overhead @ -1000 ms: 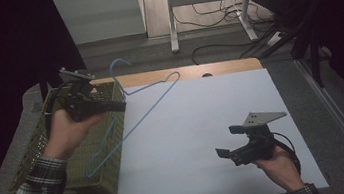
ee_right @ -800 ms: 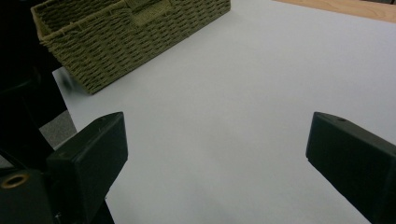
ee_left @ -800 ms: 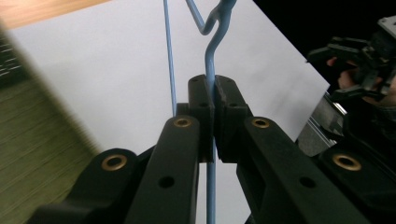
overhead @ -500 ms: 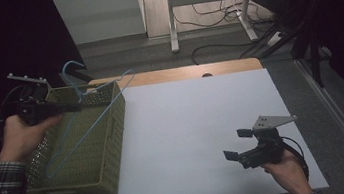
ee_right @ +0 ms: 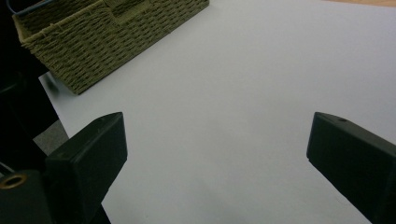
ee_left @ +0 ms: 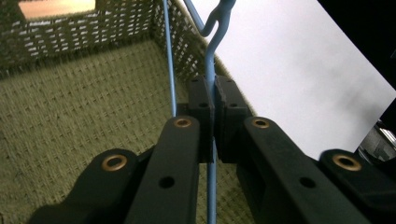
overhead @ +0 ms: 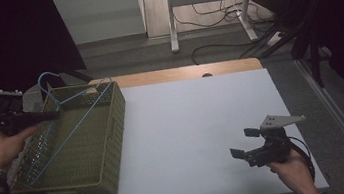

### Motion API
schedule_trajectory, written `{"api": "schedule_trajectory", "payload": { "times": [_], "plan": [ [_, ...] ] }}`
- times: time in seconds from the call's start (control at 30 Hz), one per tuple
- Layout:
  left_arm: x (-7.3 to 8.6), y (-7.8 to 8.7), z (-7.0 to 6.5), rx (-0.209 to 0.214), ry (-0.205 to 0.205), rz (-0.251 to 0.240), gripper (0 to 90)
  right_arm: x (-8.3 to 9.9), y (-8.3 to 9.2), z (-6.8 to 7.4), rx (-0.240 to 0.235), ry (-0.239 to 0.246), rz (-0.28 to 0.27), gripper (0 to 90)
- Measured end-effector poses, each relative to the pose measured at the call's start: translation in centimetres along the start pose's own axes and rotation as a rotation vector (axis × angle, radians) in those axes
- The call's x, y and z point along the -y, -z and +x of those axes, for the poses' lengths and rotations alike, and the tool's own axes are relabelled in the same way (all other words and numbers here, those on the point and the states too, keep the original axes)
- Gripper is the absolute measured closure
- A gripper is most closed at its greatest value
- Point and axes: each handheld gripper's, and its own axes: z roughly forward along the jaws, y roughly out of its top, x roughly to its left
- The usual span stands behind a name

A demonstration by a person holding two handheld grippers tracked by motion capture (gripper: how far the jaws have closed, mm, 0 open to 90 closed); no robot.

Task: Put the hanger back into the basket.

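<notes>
Simply, left tongs [ee_left: 214, 122] pinch one blue hanger [overhead: 70, 121] over one basket [overhead: 111, 145]; right tongs [overhead: 245, 142] gape.

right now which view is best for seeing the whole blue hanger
The high view: the blue hanger shows whole, lying tilted across the green basket. The left gripper view shows its wire neck clamped between the left gripper fingers. The right gripper view catches a sliver above the basket's corner.

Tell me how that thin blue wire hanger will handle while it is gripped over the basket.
The thin blue wire hanger is probably light and a bit springy: its frame is slender wire. Held by the left gripper only near the hook, it may swing or twist. Its long lower bar could snag on the woven olive-green basket rim.
</notes>
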Motion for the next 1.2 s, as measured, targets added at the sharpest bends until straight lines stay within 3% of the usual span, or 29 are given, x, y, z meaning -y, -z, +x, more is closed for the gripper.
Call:
{"api": "schedule_trajectory", "payload": {
  "times": [0.4, 0.6, 0.8, 0.93, 0.97, 1.03, 1.1, 1.2],
  "plan": [
    [2.8, -3.0, 2.6, 0.027, 0.039, 0.017, 87.4, 0.2, -0.1, -0.2, 0.006, -0.003, 0.010, 4.6],
    [4.6, -4.9, 3.9, 0.015, 0.061, 0.042, 87.3, 0.5, -0.1, -0.1, 0.021, 0.004, 0.003, 3.6],
    [5.8, -6.2, 4.3, -0.056, 0.062, 0.085, 87.0, 0.9, 0.4, 0.5, 0.070, 0.032, -0.039, 1.8],
    [6.0, -6.9, 4.4, -0.190, 0.051, 0.149, 85.8, 1.2, 0.5, 0.7, 0.087, 0.046, -0.028, 1.6],
    [6.1, -6.9, 4.3, -0.215, 0.054, 0.138, 83.2, 1.3, 0.6, 0.8, 0.086, 0.046, -0.025, 1.6],
    [6.1, -6.4, 4.2, -0.229, 0.079, 0.092, 67.2, 1.4, 0.7, 0.7, 0.087, 0.042, -0.026, 1.6],
    [6.2, -5.8, 3.7, -0.246, 0.086, 0.045, 57.5, 1.5, 0.8, 0.7, 0.090, 0.041, -0.028, 1.6],
    [6.2, -4.8, 2.5, -0.208, 0.089, -0.038, 44.4, 1.5, 1.1, 0.7, 0.091, 0.033, -0.034, 1.3]
  ]
}}
